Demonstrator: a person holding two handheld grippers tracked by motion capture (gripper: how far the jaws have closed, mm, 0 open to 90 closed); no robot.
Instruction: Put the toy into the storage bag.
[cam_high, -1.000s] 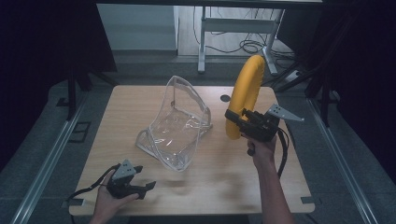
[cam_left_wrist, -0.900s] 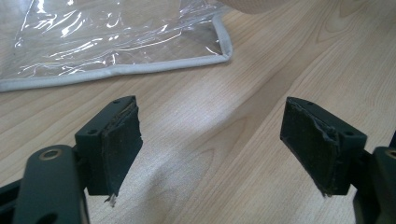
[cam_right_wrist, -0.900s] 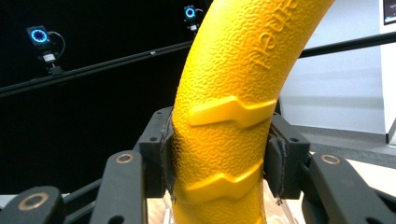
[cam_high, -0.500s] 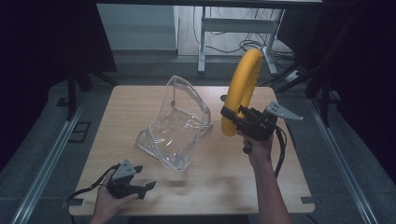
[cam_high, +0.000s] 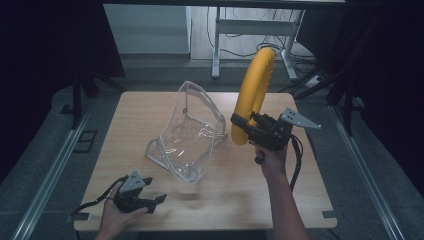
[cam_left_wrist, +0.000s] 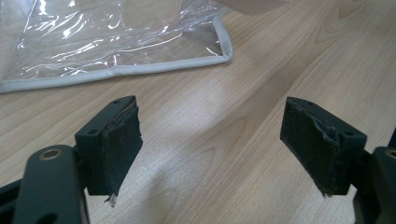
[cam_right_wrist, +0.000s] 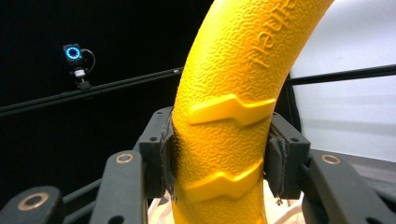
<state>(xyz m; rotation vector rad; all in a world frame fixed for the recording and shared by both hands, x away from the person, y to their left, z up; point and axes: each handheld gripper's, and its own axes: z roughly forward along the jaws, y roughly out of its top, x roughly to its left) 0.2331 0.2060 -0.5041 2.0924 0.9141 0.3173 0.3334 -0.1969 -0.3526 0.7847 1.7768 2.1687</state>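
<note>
1. High view, lower left of the frame: the left gripper (cam_high: 159, 199) rests low on the wooden table (cam_high: 250, 190), jaws spread apart with nothing between them. In the left gripper view its two pads (cam_left_wrist: 119, 140) frame bare wood.

2. Just beyond it, at the centre of the high view, the clear plastic bag (cam_high: 192, 135) stands slumped on the table, its mouth facing the upper right of the frame. In the left gripper view its grey-bound edge (cam_left_wrist: 121, 70) lies across the upper left of the frame, near the open jaws but apart from them.

3. Right of centre in the high view, the right gripper (cam_high: 235, 120) is clamped on the lower part of the curved yellow foam bar (cam_high: 255, 85), which is held clear of the table and arcs up toward the top of the frame. In the right gripper view the bar (cam_right_wrist: 229, 107) sits squarely between both pads, pinched at its raised ridges.

4. The bar hangs just right of the bag's mouth, not yet inside it.

5. To do this step well, judging from the layout: tilt the bar's lower end toward the opening and lead it in along the bag's length. The idle left gripper could pinch the bag's rim to keep the soft mouth from folding shut.
</note>
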